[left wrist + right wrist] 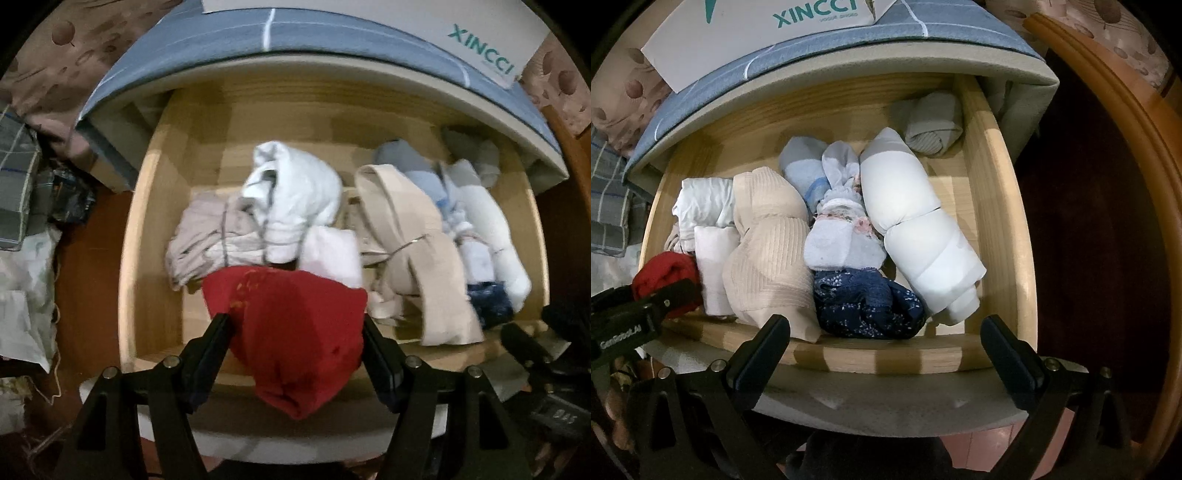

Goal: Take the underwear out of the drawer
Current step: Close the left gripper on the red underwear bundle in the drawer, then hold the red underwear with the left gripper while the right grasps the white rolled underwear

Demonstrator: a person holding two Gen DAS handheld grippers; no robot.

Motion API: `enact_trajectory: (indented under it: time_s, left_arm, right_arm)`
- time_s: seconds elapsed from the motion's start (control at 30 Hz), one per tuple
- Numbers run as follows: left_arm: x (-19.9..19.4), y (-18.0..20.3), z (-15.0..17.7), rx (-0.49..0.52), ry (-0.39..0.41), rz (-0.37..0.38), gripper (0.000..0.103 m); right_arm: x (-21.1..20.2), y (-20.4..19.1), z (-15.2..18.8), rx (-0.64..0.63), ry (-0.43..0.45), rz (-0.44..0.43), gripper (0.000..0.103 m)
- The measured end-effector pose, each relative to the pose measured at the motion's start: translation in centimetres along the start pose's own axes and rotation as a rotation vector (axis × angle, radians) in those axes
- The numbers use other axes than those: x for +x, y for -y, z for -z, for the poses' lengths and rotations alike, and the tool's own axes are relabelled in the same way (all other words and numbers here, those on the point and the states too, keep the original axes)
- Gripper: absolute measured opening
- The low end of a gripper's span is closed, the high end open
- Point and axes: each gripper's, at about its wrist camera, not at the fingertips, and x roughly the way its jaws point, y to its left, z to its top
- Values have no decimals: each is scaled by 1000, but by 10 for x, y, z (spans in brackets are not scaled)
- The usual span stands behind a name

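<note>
One open wooden drawer (1004,206) was seen. Approx. ten rolled garments were counted inside: 1 red (291,332), 1 navy patterned (868,302), 1 beige ribbed (768,251), approx. 4 white/pale, 2 grey, 1 blue-grey. One lettered box (768,33) was counted above the drawer's back edge.

A red garment (291,339) is clamped between the fingers of the left gripper (295,328); the open wooden drawer (155,192) of folded clothes lies beyond the fingertips.
</note>
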Motion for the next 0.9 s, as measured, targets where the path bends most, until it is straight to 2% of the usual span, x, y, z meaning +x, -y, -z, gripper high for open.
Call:
enact_trajectory:
  time_s: [0.1,0.33,0.6,0.73,0.77,0.9]
  left_arm:
    - [0,-5,0,-30,1,49,68]
    - [-5,-12,3,-40,28,84,52]
    - [-12,-19,7,-62,51,100,45]
    - [-15,-22,10,-65,65,109,44]
    - [-16,-23,11,-68,70,115,44]
    - [-18,-31,13,-98,86,146,44]
  right_arm:
    - [-3,-1,6,10,12,-11,102]
    - [-6,4,10,7,-5,-48,102]
    - [-28,18,-26,-35,-36,-40,102]
    - [-25,25,-38,-40,-63,-22,101]
    - [-24,26,-39,-37,-73,-28,99]
    - [-14,29,-42,-34,-113,-41,80]
